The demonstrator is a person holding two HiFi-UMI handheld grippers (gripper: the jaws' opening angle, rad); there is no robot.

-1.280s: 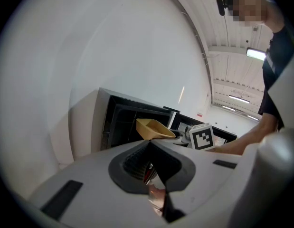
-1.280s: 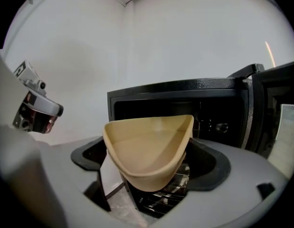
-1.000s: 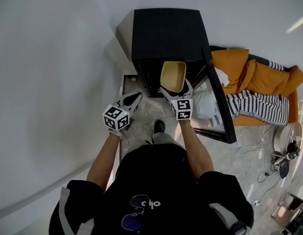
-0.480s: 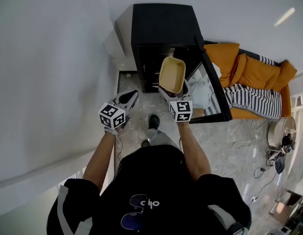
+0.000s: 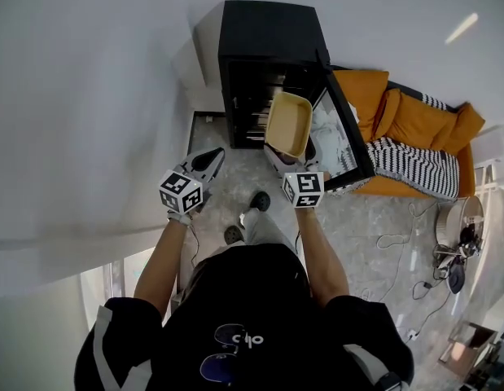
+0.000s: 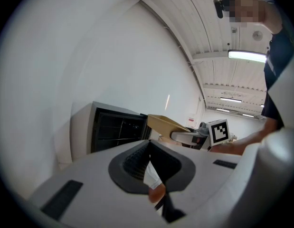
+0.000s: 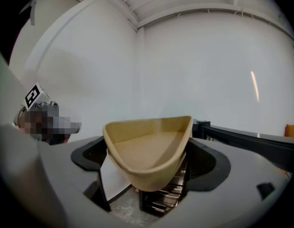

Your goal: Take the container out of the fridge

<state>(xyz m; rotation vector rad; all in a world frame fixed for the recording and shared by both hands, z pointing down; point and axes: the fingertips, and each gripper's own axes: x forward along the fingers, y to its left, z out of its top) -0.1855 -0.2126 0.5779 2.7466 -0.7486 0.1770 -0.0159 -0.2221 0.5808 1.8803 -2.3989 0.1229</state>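
While the right gripper [image 5: 290, 155] clamps the container [image 5: 288, 125] outside the fridge [image 5: 268, 31], keeping it level seems wise; the left gripper [image 5: 211, 160] holds its jaws together, empty.

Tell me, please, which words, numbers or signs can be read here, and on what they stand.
"olo", roughly: a pale logo on the person's black shirt, too blurred to be sure.
No letters on the left cube or the right cube: square patterns only.
No print shows on the container or the fridge.
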